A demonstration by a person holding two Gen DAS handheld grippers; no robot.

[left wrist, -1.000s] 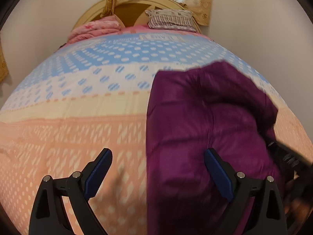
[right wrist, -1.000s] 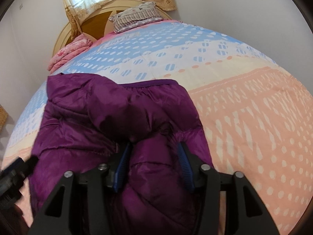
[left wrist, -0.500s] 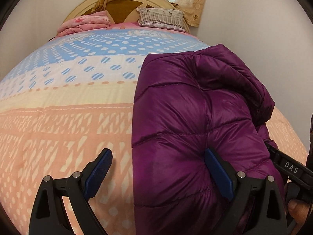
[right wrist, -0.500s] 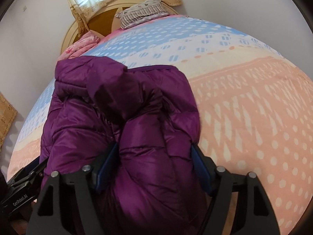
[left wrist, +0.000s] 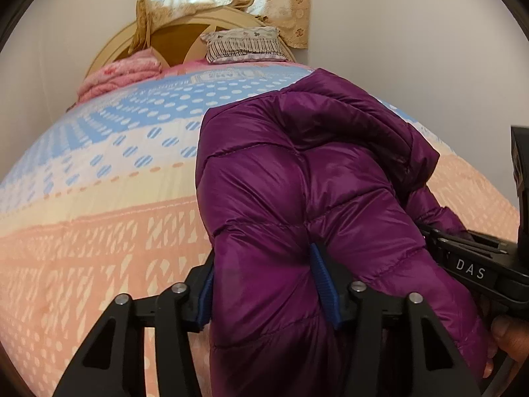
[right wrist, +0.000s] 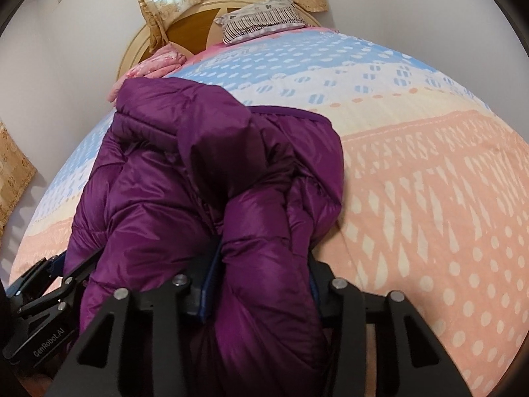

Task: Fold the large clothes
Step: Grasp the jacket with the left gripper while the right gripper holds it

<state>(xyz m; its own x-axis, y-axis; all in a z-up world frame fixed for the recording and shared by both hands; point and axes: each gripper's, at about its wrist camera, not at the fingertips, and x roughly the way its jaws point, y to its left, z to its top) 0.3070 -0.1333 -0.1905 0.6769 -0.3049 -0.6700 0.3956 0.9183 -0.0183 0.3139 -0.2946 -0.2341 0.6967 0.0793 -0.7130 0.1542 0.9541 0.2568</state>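
Left tool and right tool each clamped on near jacket edge, seemingly lifted; open bedspread rightward.

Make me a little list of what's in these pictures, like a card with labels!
garment: purple puffy jacket, bunched up on the bed
bed cover: dotted quilt, blue, cream and peach
left tongs: clamped on the jacket's near edge
right tongs: clamped on the jacket too
far end: striped pillow, pink blanket, headboard
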